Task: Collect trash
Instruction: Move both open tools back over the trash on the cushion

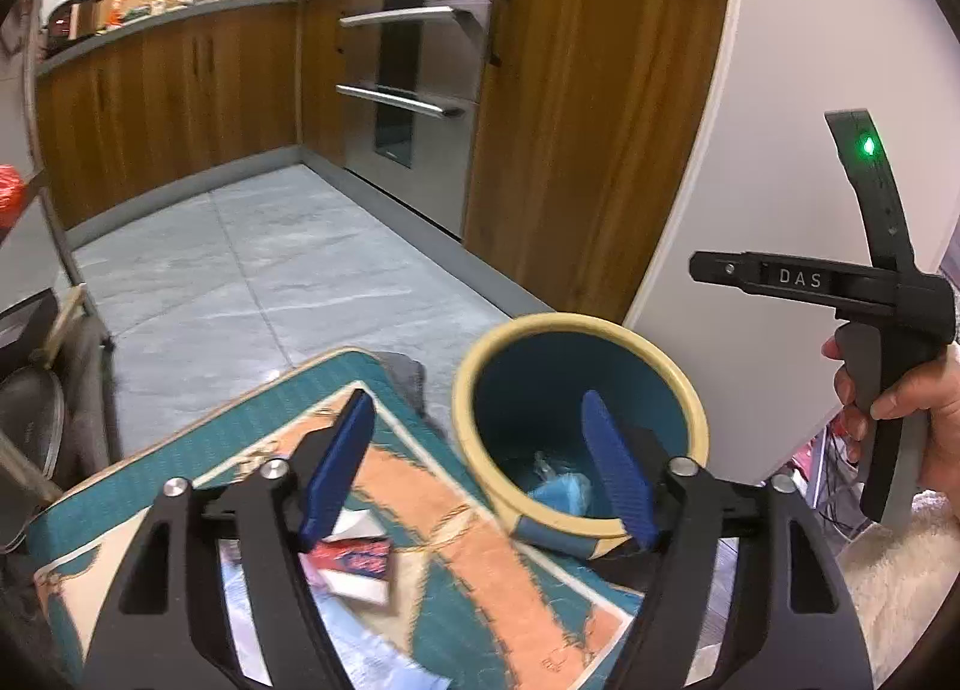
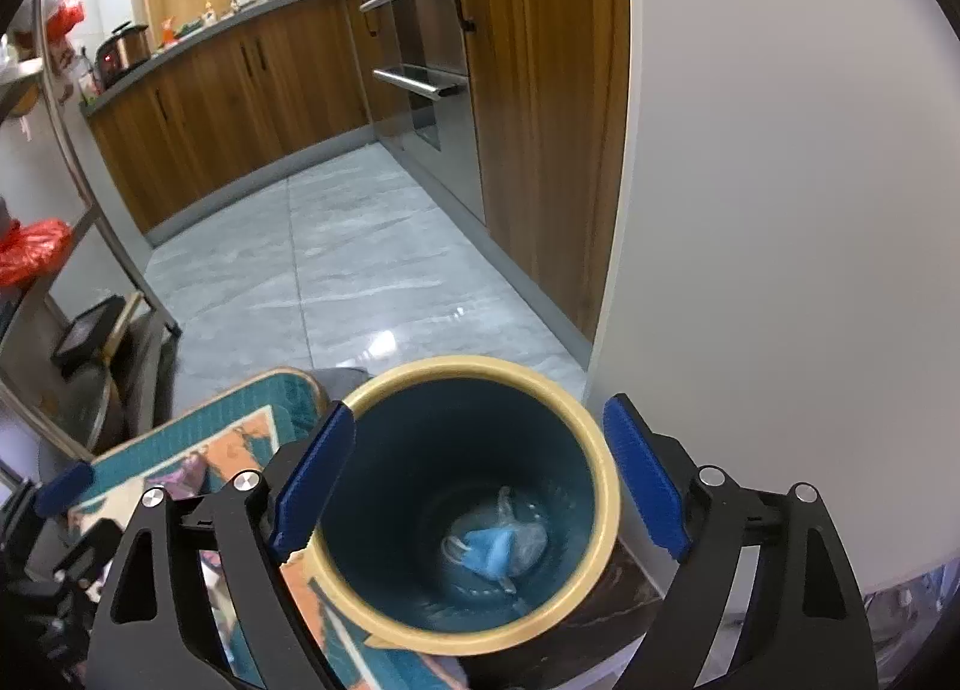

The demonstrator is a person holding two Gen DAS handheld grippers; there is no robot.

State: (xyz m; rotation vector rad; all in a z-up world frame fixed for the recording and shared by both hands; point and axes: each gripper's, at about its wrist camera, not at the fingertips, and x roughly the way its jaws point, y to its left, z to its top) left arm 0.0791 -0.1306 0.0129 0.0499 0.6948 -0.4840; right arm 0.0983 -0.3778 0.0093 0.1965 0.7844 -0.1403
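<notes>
From the left wrist, we see our left gripper [image 1: 480, 462] spread wide and empty over a patterned mat [image 1: 480, 558], with red-and-white wrappers [image 1: 354, 561] lying near on it and the bin [image 1: 576, 420] to the right. From the right wrist, our right gripper [image 2: 480, 480] gapes empty above the bin [image 2: 468, 504], crumpled blue trash [image 2: 492, 546] at its bottom. We judge a low pass could clip the rim and tip it.

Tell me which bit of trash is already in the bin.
The crumpled blue piece lies at the bottom of the bin. The red-and-white packet is outside it, on the patterned mat.
</notes>
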